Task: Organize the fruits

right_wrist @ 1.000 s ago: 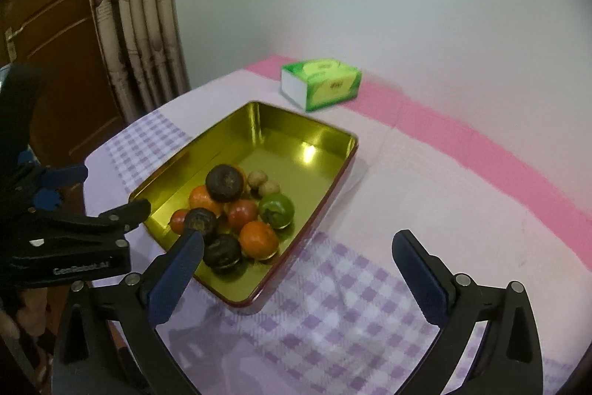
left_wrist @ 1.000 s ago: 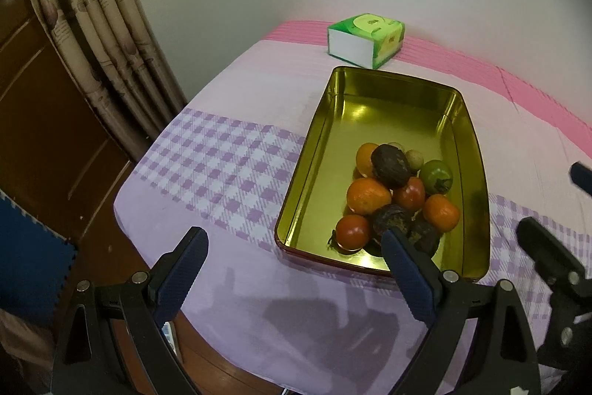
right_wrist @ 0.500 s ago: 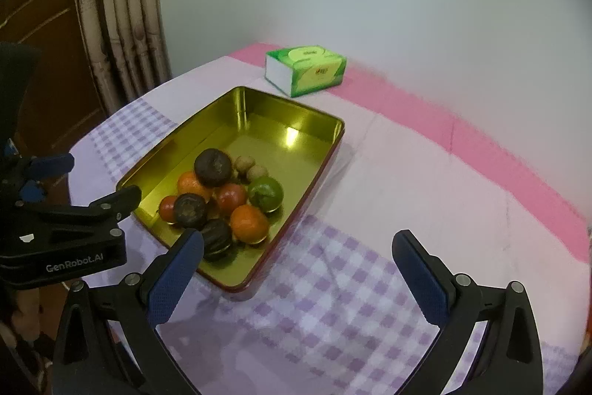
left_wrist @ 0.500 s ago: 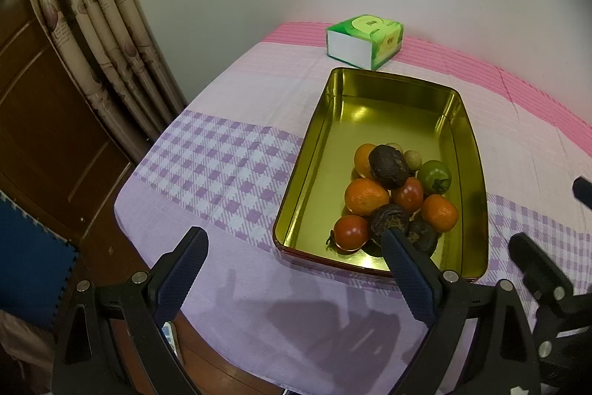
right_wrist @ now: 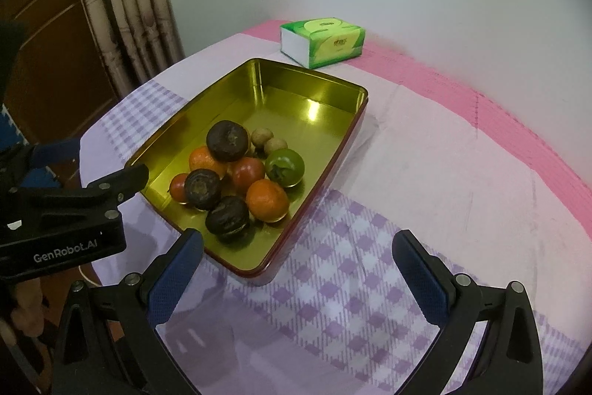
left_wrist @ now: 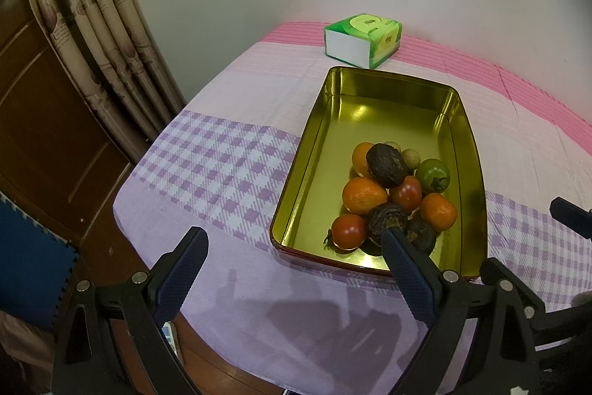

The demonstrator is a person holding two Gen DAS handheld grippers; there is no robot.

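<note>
A gold metal tray (left_wrist: pixel 373 106) (right_wrist: pixel 296 87) lies on the table with a heap of fruit in its near end: oranges (left_wrist: pixel 363 194) (right_wrist: pixel 267 199), red tomatoes (left_wrist: pixel 348 230) (right_wrist: pixel 248 173), a green tomato (left_wrist: pixel 432 175) (right_wrist: pixel 285 167), dark wrinkled fruits (left_wrist: pixel 386 164) (right_wrist: pixel 226 140) and two small brown ones (right_wrist: pixel 268 140). My left gripper (left_wrist: pixel 294 247) hangs open above the table's near edge, left of the fruit. My right gripper (right_wrist: pixel 298 247) is open too, over the checked cloth at the tray's near right corner. Nothing is between either pair of fingers.
A green and white tissue box (left_wrist: pixel 362 39) (right_wrist: pixel 322 41) stands behind the tray by the wall. Curtains (left_wrist: pixel 96 32) and a wooden door (left_wrist: pixel 40 121) are to the left, past the table's edge. The checked cloth (right_wrist: pixel 351 269) lies right of the tray.
Both grippers have drifted slightly; the right wrist view now sits a little nearer the tray and more to its right. The fruit has not moved and both grippers stay open.
</note>
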